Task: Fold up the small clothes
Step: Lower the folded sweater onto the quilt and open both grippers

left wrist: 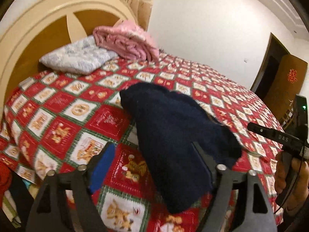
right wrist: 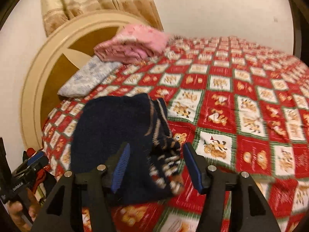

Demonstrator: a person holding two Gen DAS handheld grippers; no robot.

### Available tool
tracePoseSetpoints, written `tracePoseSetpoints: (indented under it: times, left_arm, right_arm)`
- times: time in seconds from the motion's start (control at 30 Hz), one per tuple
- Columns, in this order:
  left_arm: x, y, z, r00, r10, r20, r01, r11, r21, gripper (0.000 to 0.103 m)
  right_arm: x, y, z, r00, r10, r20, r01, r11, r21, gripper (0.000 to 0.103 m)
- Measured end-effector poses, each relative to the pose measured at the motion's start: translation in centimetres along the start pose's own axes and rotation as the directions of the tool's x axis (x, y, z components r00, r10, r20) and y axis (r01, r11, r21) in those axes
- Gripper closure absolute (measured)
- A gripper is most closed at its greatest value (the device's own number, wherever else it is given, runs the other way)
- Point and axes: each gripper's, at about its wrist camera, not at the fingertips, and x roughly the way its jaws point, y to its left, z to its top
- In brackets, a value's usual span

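Navy knitted garment lies folded on the bed, long axis running away toward the headboard; both tools, left tool and right tool, hang just before its near end, jaws apart, empty.

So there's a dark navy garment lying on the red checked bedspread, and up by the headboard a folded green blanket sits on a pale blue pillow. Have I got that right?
Nearly. The folded blanket is pink, not green, as the left wrist view shows plainly. The rest holds: it sits on the pale blue pillow by the headboard, and the dark navy garment lies on the red checked bedspread.
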Motion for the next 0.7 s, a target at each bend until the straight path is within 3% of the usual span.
tracePoseSetpoints:
  times: [0.23, 0.33, 0.4, 0.7]
  left_arm:
    - [-5.7, -1.1, 1.0, 0.992, -0.032, 0.126, 0.029, 0.999, 0.027, 0.002]
    - [-7.5, -1.2, 1.7, 0.984, -0.047, 0.171, 0.044, 0.999, 0.022, 0.002]
    - [-8.3, -1.2, 1.9, 0.979, -0.059, 0.194, 0.058, 0.998, 0.012, 0.000]
    - [-9.1, -1.3, 1.8, 0.976, -0.053, 0.210, 0.052, 0.999, 0.013, 0.000]
  right_arm:
    - [-7.2, 4.8, -1.2, 0.993, 0.001, 0.115, 0.011, 0.994, -0.106, 0.044]
    - [-9.7, 6.5, -1.7, 0.985, -0.012, 0.173, 0.040, 0.987, -0.156, 0.032]
    - [-11.1, 7.4, -1.8, 0.976, -0.020, 0.216, 0.061, 0.981, -0.184, 0.030]
    - [-12.3, 8.4, -1.9, 0.972, 0.013, 0.234, 0.036, 0.978, -0.205, 0.029]
